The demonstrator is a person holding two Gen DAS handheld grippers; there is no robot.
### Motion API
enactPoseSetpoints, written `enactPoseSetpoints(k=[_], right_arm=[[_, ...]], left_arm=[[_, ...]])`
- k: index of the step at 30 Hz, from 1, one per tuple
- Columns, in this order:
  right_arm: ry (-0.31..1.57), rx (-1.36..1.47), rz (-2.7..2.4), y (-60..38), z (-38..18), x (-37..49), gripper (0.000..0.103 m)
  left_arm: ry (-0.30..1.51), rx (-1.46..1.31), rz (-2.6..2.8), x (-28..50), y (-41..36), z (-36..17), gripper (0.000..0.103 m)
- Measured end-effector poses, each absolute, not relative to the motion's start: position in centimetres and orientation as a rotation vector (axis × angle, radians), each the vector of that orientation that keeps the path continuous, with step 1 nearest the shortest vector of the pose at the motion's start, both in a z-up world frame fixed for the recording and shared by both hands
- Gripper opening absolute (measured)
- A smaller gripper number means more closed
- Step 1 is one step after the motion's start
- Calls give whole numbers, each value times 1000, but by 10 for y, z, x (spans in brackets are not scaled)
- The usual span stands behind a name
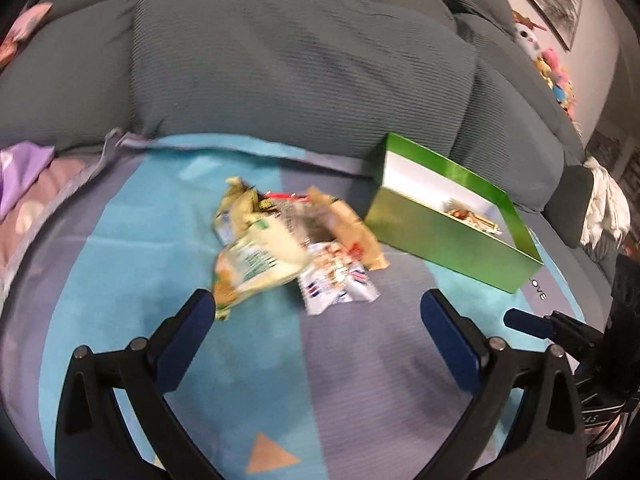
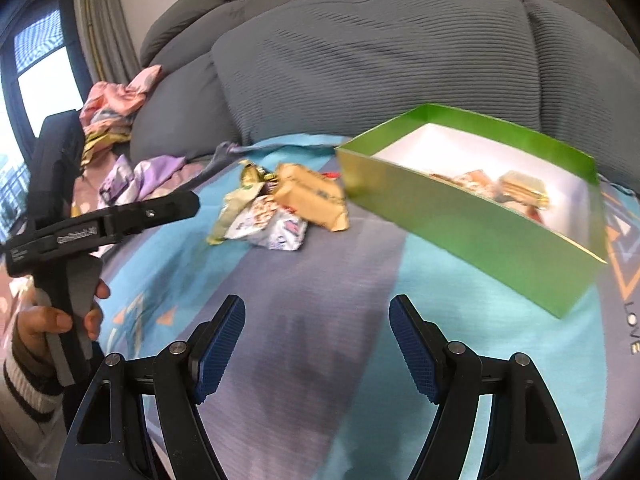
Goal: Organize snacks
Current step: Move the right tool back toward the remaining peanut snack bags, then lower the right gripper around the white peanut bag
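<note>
Left wrist view: the left hand-held gripper point(image 1: 316, 320) hangs released and empty just short of the snack pile point(image 1: 296, 248) heaped on the patterned blanket point(image 1: 120, 240) over the sofa point(image 1: 300, 60). Beside the heap sits the green box point(image 1: 448, 236), open-topped to take packets, a few already inside. The right hand-held gripper point(image 2: 316, 340) is likewise spread, holding nothing.

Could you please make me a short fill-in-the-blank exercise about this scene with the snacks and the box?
1. The box that already holds a few snacks is ____ in colour on the outside.
2. The loose pile of snack packets lies on the blanket, ____ the box.
3. Both the left gripper and the right gripper are ____, with nothing between their fingers.

Missing words: green; outside; open
</note>
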State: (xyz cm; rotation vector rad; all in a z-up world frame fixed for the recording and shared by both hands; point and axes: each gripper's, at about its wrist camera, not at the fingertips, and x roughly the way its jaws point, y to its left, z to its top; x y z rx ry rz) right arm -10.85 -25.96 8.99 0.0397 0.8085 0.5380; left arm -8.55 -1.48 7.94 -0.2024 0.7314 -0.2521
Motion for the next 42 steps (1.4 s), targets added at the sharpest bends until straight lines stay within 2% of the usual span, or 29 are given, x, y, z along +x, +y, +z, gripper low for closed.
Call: enactPoseSetpoints(k=[12,19,27,32,34,36,38,40,41,42], right_arm=[[844,60,634,-217,73,-84,75],[864,19,630,-201,58,-55,75],[886,-29,646,-184,47,-35,75],[903,-19,651,-181,44,-24,75],[906,-23,654,-181,43,-20,75],[909,-28,658,-178,43,-16,75],[912,-28,662,-177,42,-13,75],[919,-33,670,-174,41,-10,73],[922,-34,675,-172,41,-9,72],[926,-36,684,-171,41,-8,68]], left_arm=[[760,-320,-311,-80,18,58,103],[792,-386,-407,-71,8,51,101],[842,-388,-450,-51,-10,41,92],[843,-394,-445,-44,-10,39,90],[850,-396,-448,-41,-11,38,85],[861,-405,-455,-38,-12,36,74],[870,-414,-455,-35,-11,34,68],[876,-427,-453,-33,-10,32,68],[877,-431,-452,-33,-10,32,64],[878,-435,-455,-32,-9,31,54]])
